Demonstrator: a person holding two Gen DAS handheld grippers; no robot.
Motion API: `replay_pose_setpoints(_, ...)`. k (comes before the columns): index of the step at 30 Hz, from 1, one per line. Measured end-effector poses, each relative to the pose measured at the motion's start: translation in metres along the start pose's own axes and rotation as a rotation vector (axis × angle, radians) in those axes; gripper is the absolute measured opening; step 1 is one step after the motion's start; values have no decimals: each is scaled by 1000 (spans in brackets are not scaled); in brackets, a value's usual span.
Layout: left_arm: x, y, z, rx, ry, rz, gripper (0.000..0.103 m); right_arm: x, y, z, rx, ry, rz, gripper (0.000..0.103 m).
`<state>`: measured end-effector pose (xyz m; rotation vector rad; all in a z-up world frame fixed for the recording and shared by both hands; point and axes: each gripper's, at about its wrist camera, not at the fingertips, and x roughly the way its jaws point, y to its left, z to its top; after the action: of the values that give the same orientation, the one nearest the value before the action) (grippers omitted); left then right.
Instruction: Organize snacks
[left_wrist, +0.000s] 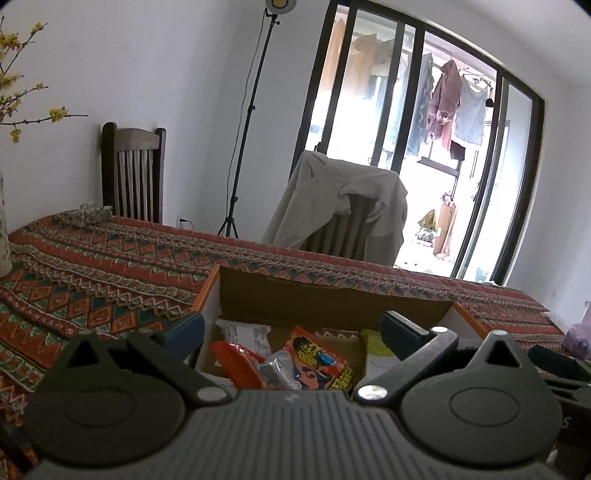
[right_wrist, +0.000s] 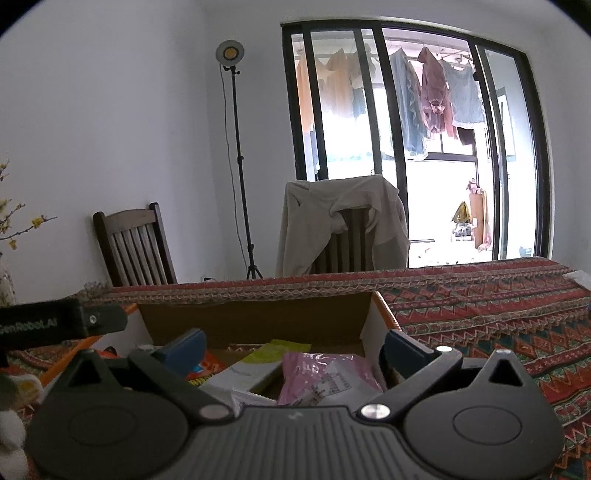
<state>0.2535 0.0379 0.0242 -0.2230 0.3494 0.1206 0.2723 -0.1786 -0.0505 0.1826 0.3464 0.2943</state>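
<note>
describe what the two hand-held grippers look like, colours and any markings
Both look alike: the left hand-held gripper and right hand-held gripper have a ribbed dark grey body, black linkage arms with silver pivot pins, round black side discs and blue finger pads. In the right wrist view, the left one's black side carries white lettering.
</note>
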Motion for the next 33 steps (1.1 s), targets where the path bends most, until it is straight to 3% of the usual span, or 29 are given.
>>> replay_pose_setpoints(14, -18, -11, 15, 8, -63, -11, 103, -12, 5, 12, -30, -44, -36, 103)
replay_pose_setpoints(21, -30, -17, 25, 2, -38, -29, 103, -33, 4, 22, -38, -48, -39, 103)
replay_pose_setpoints(33, -84, -25, 21, 53, -29, -17, 103, -88, 7, 21, -61, -48, -42, 103)
